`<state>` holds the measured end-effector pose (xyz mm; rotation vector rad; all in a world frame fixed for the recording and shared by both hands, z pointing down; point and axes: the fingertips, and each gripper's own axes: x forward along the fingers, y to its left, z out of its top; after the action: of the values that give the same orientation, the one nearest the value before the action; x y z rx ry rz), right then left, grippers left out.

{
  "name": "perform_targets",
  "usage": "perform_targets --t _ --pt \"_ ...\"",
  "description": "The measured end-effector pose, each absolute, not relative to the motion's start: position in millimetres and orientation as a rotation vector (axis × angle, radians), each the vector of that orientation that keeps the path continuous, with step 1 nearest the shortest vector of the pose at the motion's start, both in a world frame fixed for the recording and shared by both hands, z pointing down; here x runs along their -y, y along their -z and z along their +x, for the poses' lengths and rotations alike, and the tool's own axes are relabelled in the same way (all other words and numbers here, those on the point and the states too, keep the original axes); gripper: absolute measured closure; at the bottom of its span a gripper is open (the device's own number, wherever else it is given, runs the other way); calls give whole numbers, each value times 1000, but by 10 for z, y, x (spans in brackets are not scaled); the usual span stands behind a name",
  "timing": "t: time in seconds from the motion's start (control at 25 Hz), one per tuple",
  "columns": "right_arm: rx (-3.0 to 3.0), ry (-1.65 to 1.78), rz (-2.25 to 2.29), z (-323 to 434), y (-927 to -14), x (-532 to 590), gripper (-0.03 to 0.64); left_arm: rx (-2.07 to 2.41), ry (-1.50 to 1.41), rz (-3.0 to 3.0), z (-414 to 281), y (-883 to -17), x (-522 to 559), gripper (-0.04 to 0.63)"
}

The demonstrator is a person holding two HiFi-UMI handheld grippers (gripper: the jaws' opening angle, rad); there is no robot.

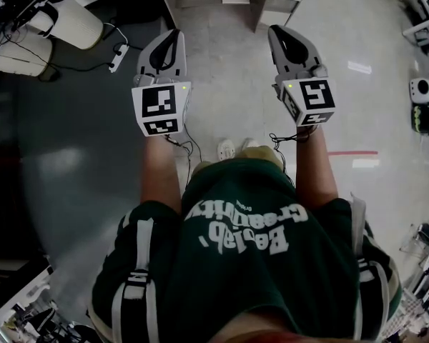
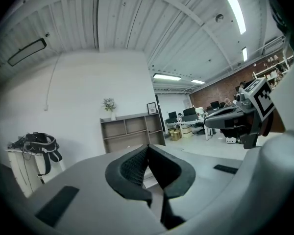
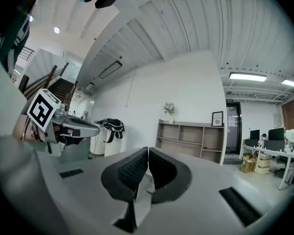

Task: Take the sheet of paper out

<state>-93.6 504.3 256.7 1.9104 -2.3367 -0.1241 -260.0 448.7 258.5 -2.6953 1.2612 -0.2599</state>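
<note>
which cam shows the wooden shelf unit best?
Right gripper view: the shelf unit is brighter and sharper, compartments clear. Left gripper view shows the same unit dimmer and angled. Head view: cannot tell.

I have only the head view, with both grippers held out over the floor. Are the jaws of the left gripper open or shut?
Observer: The left gripper has its jaws shut, nothing between them.
Operator: And the right gripper?
Observer: The right gripper is shut too, and empty.
Operator: What stands ahead of them?
Observer: A shelf unit at a white wall, with a small plant on top.
</note>
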Motion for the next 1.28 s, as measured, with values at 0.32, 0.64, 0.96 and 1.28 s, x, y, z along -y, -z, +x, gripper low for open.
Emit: perform_targets --t 0.32,0.64,0.96,1.28 --pt "2341 109 1897 -975 -2585 -5046 581 -1235 261 -2706 -2590 -2590 -4485 576" --pt "2331 99 1908 -849 -2681 -4974 581 -1208 258 -2713 -2437 -2661 -4423 576" --pt "2352 84 1915 -546 -2700 -4440 581 -1186 252 -2737 -2068 -2632 -3944 576" --pt "2367 80 1915 38 -2628 -3617 581 -1212 273 -2719 -1548 -2598 -3196 575"
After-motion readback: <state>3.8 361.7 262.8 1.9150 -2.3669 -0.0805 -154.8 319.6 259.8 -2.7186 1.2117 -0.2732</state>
